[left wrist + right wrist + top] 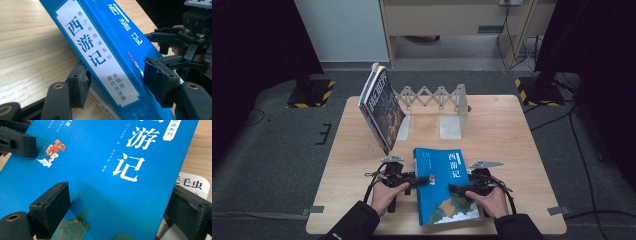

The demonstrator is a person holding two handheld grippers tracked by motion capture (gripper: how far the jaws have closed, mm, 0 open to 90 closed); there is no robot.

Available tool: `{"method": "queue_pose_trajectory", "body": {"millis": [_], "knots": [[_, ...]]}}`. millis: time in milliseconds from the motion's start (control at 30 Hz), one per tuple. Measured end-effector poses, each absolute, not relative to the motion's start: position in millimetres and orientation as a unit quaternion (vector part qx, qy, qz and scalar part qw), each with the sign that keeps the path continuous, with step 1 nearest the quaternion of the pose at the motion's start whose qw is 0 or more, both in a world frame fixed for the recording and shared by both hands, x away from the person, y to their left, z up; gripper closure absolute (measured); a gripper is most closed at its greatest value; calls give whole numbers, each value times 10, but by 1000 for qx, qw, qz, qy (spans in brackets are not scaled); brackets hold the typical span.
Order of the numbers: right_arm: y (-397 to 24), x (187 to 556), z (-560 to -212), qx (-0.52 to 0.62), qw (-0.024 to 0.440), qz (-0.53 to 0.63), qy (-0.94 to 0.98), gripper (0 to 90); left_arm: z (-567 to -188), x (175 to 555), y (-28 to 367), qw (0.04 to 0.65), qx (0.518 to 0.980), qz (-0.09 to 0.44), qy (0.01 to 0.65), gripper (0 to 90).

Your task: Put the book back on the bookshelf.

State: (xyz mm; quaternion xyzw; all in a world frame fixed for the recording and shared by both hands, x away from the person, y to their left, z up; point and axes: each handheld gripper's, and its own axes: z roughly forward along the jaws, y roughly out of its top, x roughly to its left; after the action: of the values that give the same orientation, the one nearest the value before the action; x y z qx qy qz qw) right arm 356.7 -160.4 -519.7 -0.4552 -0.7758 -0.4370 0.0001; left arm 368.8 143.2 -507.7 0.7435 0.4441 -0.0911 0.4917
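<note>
Both tongs are gripping the blue book (444,187) lying on the counter (507,130): left tongs (115,82) clamping its spine edge, right tongs (120,212) its opposite edge.

A book (444,187) sits near the table's (512,125) front edge, about midway between its left and right edges, on top of another book (190,183) that peeks out beneath it. The left gripper (424,180) is at its left edge and the right gripper (453,189) at its right, one jaw above the cover and one below. Behind it, toward the back edge, a rack (437,100) stands, with a stack of books (379,107) leaning at its left end, toward the back left corner.
</note>
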Motion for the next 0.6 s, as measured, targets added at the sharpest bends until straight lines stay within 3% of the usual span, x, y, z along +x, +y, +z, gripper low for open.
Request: {"method": "queue_pose_trajectory", "body": {"millis": [600], "knots": [[-1611,3570,-5200,-451,-1,-437,-778,105,-5183,3847,1220,476,743,-118,456,371]]}}
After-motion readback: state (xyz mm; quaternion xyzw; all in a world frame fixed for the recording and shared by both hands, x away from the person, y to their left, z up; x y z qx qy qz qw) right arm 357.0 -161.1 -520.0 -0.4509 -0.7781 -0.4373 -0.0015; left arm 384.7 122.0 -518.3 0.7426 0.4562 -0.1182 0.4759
